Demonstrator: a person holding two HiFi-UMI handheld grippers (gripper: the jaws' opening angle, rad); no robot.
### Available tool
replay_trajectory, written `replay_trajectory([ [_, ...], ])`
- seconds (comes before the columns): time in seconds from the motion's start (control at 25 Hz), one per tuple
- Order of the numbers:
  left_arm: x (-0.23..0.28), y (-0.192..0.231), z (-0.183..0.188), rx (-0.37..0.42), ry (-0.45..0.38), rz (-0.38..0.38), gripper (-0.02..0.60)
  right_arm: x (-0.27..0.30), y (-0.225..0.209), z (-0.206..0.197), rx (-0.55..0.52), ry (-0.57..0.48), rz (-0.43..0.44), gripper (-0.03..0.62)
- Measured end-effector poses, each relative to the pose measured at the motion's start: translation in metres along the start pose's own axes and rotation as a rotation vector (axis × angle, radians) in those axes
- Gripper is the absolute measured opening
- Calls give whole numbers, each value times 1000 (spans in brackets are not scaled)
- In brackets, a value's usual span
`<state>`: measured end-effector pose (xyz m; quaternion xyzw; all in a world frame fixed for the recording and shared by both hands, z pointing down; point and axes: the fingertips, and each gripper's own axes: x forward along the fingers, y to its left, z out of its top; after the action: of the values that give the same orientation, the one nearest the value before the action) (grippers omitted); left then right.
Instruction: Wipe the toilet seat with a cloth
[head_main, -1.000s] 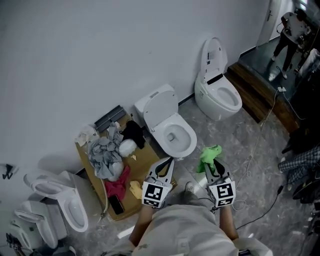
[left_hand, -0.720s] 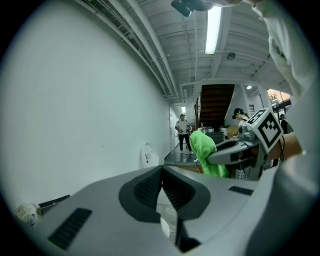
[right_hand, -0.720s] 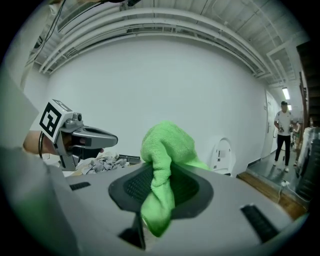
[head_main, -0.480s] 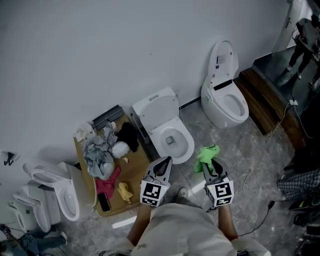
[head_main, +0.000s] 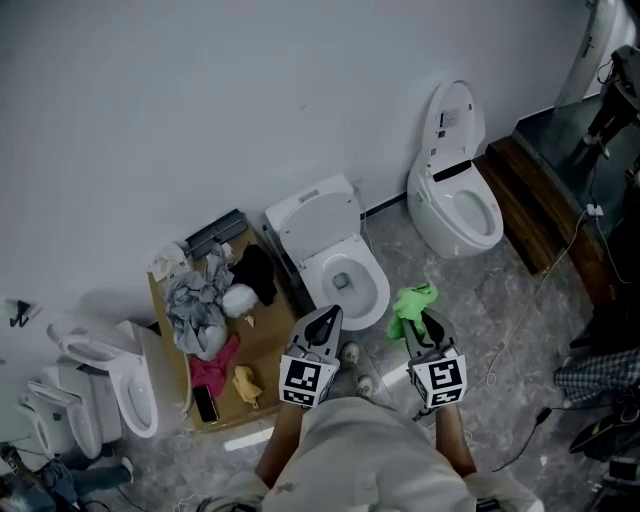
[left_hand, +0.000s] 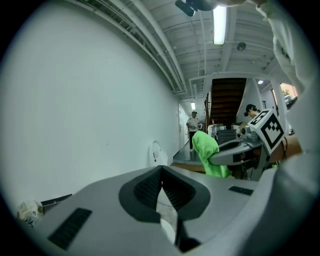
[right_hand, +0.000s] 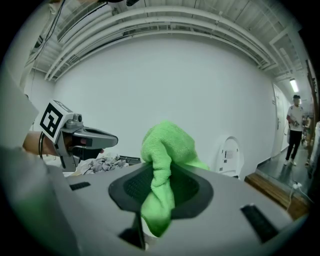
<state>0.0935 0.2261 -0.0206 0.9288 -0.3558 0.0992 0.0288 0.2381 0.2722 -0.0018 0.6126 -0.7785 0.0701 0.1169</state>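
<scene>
- Both grippers have edged nearer the toilet seat (head_main: 318, 262) — wiping seemingly not yet begun.
- Right gripper (head_main: 421, 320) clenches the green cloth (head_main: 412, 303); left gripper (head_main: 325, 322) closed, empty.

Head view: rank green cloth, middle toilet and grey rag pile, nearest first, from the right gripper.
1. Green cloth, clamped in the right gripper.
2. Middle toilet, ahead and left.
3. Grey rag pile, far left on the cardboard.
</scene>
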Motion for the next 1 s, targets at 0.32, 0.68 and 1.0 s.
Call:
replay_trajectory([
  [0.32, 43, 37, -13, -32, -7, -3, 12, 50, -18, 3, -33, 37, -1, 98],
  [0.68, 95, 105, -30, -101, -26, -2, 12, 138, -25, 0, -63, 111, 16, 98],
  [1.0, 121, 157, -70, -163, 10, 46, 12, 210, -11, -16, -88, 164, 91, 98],
])
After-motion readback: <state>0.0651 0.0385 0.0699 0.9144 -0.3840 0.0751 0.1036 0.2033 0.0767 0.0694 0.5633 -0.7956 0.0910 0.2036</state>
